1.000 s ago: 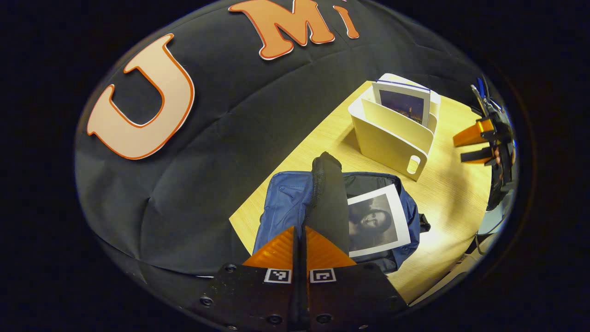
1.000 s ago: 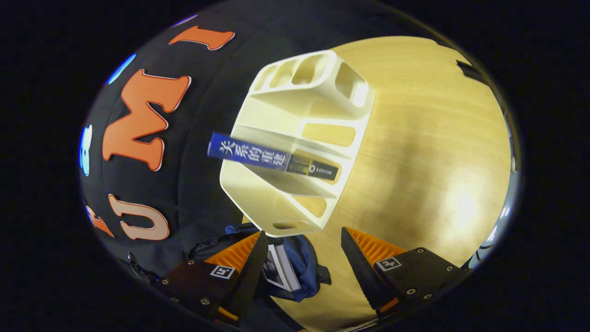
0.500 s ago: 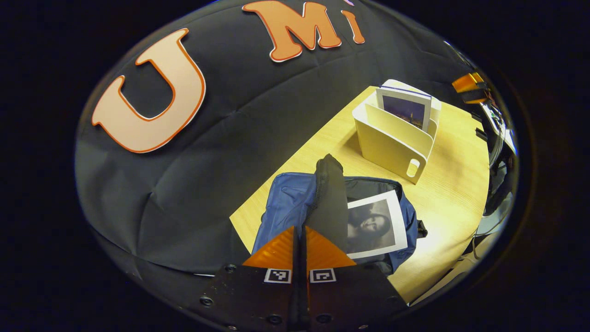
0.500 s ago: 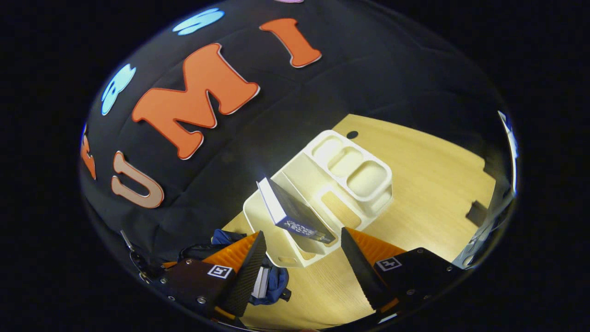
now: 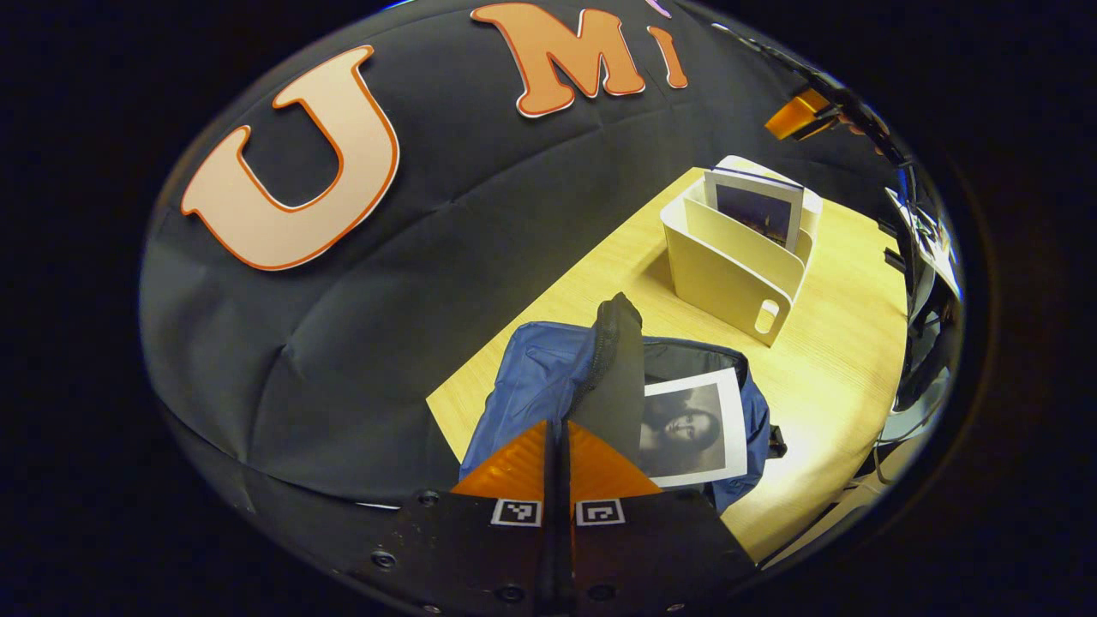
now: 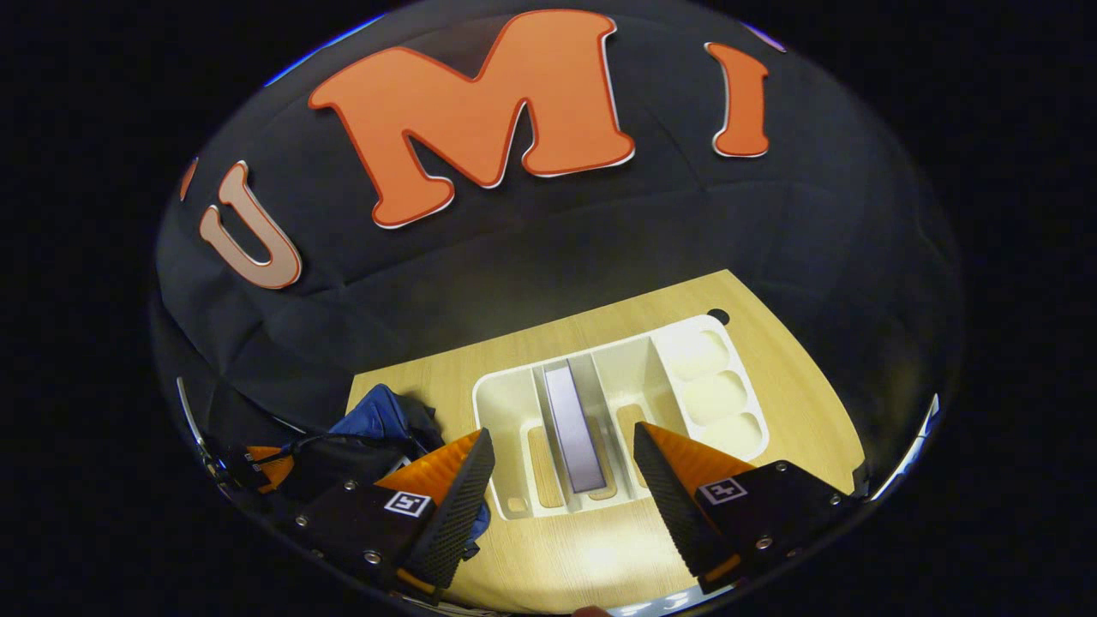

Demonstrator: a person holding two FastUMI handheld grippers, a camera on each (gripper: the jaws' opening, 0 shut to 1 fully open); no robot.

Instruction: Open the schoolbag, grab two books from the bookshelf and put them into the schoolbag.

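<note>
Your left gripper (image 5: pixel 557 437) is closed on the flap (image 5: pixel 619 377) of the blue fabric schoolbag (image 5: pixel 531 386), which holds one book (image 5: pixel 694 422). Beside the bag, your wide-open, empty right gripper (image 6: pixel 564 488) hovers above the cream plastic bookshelf (image 6: pixel 617 411); its remaining book (image 6: pixel 572 426) seems upright.

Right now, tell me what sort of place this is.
Probably a staged recording booth with a desk: a black cloth wall behind a wooden table holding a white bookshelf and a blue schoolbag.

A recording booth: black cloth wall (image 5: pixel 343 343) behind a pale wooden table (image 5: pixel 840 360)
</note>
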